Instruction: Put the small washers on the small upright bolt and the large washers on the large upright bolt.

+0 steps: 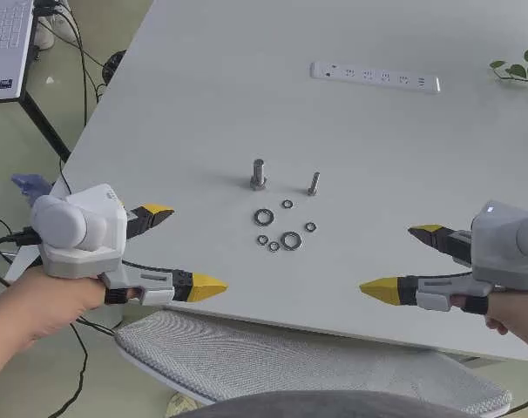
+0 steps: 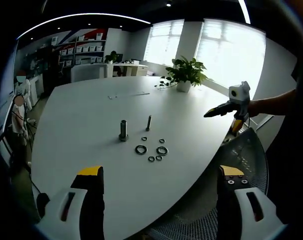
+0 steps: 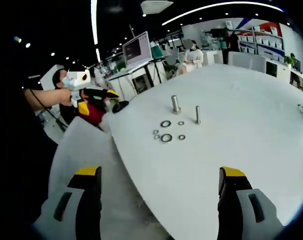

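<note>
Washers point(image 1: 291, 240), flat silvery steel rings, all lie loose on the white worktop point(image 1: 247, 96), straight on its surface, in a small cluster just in front of the two bolts. I count two large washers point(image 1: 263, 215) and four small washers point(image 1: 274, 246). The thick, silvery large upright bolt point(image 1: 258, 174) stands on its head at the left of the pair, with the thin small upright bolt point(image 1: 314, 183) near it on the right. Both shanks are bare, so I judge that nothing of the task is done and all six rings are left to thread. My left gripper point(image 1: 190, 246), grey with yellow tips, hangs at the near edge of the worktop with its jaws spread wide and empty. My right gripper point(image 1: 393, 259) does the same on the other side, jaws wide apart, holding nothing. Both are well apart from the cluster. A white power strip point(image 1: 375, 77) lies far back.
</note>
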The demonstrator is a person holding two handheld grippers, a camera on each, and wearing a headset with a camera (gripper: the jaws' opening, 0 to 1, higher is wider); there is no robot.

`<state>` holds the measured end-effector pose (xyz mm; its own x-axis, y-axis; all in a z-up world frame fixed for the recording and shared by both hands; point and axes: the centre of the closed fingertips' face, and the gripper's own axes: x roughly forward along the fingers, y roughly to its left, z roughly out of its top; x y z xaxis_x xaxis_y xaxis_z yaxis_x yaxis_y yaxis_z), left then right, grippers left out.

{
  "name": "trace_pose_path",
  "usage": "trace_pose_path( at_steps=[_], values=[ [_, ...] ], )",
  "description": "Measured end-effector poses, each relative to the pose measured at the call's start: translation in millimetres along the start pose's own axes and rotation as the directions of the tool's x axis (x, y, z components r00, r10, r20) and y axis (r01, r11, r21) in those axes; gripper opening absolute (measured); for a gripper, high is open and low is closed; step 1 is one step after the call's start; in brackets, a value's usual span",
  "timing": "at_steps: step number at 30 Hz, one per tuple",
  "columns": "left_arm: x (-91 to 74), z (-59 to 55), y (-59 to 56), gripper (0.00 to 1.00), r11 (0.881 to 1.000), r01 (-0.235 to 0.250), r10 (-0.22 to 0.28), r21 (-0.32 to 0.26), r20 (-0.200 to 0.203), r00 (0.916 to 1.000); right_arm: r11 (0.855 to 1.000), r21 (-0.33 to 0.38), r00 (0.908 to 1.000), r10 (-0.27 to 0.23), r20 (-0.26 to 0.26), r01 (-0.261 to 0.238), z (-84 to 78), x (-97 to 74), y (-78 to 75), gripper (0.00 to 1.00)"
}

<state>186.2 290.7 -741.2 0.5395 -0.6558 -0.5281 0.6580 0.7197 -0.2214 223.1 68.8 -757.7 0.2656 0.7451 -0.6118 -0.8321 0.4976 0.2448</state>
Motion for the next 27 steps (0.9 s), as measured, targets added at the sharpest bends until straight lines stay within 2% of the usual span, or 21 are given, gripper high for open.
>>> trace_pose_path(
  at_steps=[3,7,11,21,27],
  values=[
    [-1.2,1.0,-2.4,0.94,1.000,0.010,-0.010,-0.014,0.014,0.9999,1.000,0.009,0.9999,0.011,-0.011,-0.011,0.9,2.9,1.3,0.87],
    [-2.5,-2.5,-3.1,0.94,1.000,0.012,-0.012,-0.001,-0.001,0.9999,1.000,-0.003,0.9998,0.014,-0.010,-0.014,7.0,6.4,-0.1,0.87],
    [-3.0,-2.9,-3.5,0.94,1.000,0.013,-0.013,-0.004,0.002,0.9999,1.000,-0.008,0.9998,0.014,-0.015,-0.015,12.2,9.3,-1.8,0.86],
    [-3.1,-2.3,-8.4,0.92,1.000,0.020,-0.020,0.005,0.002,0.9998,0.999,-0.044,0.9973,0.021,-0.070,-0.024,16.9,21.5,-6.3,0.79],
    [-2.4,-4.0,-5.3,0.92,1.000,0.018,-0.018,0.017,-0.009,0.9998,0.997,-0.076,0.9948,0.022,-0.099,-0.030,23.5,27.8,-9.2,0.76]
  ],
)
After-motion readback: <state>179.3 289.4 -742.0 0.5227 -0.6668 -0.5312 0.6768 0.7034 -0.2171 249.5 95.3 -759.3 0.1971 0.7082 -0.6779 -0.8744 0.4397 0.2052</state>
